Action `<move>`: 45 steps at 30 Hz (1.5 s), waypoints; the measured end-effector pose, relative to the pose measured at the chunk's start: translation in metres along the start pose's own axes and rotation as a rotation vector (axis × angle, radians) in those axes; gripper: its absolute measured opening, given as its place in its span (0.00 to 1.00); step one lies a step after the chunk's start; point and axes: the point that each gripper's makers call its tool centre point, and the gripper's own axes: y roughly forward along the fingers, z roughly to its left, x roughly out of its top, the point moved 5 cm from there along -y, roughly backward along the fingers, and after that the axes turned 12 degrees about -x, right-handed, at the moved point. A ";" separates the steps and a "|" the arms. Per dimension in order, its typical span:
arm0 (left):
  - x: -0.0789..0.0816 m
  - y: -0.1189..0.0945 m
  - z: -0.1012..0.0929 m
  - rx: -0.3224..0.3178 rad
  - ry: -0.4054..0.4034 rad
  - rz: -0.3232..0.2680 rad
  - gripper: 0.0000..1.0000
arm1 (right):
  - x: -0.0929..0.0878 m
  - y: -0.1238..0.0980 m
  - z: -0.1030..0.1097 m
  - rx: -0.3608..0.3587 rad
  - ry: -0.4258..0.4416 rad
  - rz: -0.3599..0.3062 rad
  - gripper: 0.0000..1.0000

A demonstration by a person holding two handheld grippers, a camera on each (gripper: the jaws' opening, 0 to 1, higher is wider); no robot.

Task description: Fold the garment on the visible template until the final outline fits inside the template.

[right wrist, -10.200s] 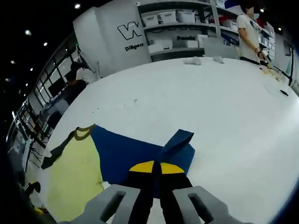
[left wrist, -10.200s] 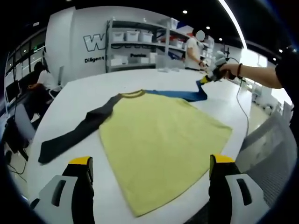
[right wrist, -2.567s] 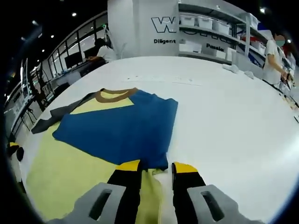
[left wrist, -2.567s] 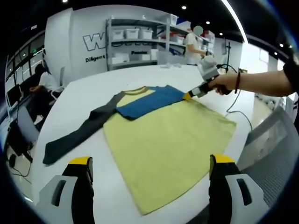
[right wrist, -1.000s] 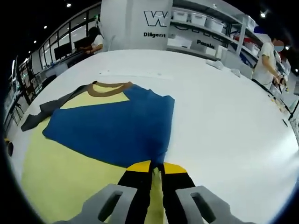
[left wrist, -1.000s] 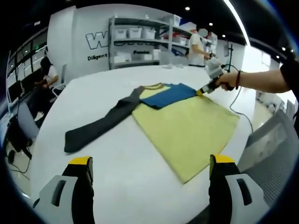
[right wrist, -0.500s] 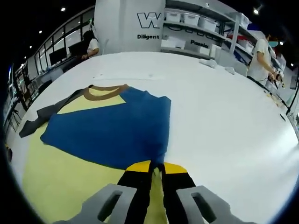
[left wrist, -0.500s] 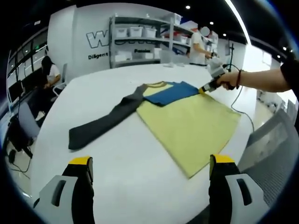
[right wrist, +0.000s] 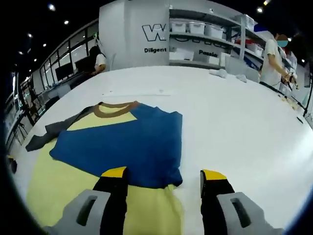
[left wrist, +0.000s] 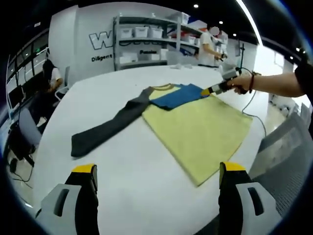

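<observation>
**Blue sleeve folded across shirt, both claws spread**

My right claw (right wrist: pixel 165 177) is spread wide, gripping nothing — it hovers at the near edge of the blue sleeve (right wrist: pixel 122 144). That sleeve lies folded over the yellow shirt (left wrist: pixel 198 129) on the white table (left wrist: pixel 127 166). The grey sleeve (left wrist: pixel 105 128) extends left, flat. My left claw (left wrist: pixel 156 172) is spread, well apart from the shirt.

One garment (left wrist: pixel 195 125), one table (left wrist: pixel 122 161), two grippers — counted across both views.
The garment has two sleeves — one dark grey (left wrist: pixel 105 127), one blue (right wrist: pixel 124 144); the left gripper (left wrist: pixel 156 196) and right gripper (right wrist: pixel 164 188) each show two yellow-tipped jaws; three people stand or sit behind.
</observation>
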 end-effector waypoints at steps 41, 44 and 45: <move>0.029 -0.016 0.089 0.165 -0.049 -0.026 0.97 | -0.024 -0.165 0.042 0.393 -0.142 -0.083 0.99; 0.037 -0.014 0.096 0.144 -0.044 -0.054 0.97 | -0.028 -0.171 0.041 0.394 -0.154 -0.084 0.99; 0.039 -0.014 0.097 0.136 -0.050 -0.062 0.96 | -0.029 -0.173 0.041 0.396 -0.151 -0.080 0.99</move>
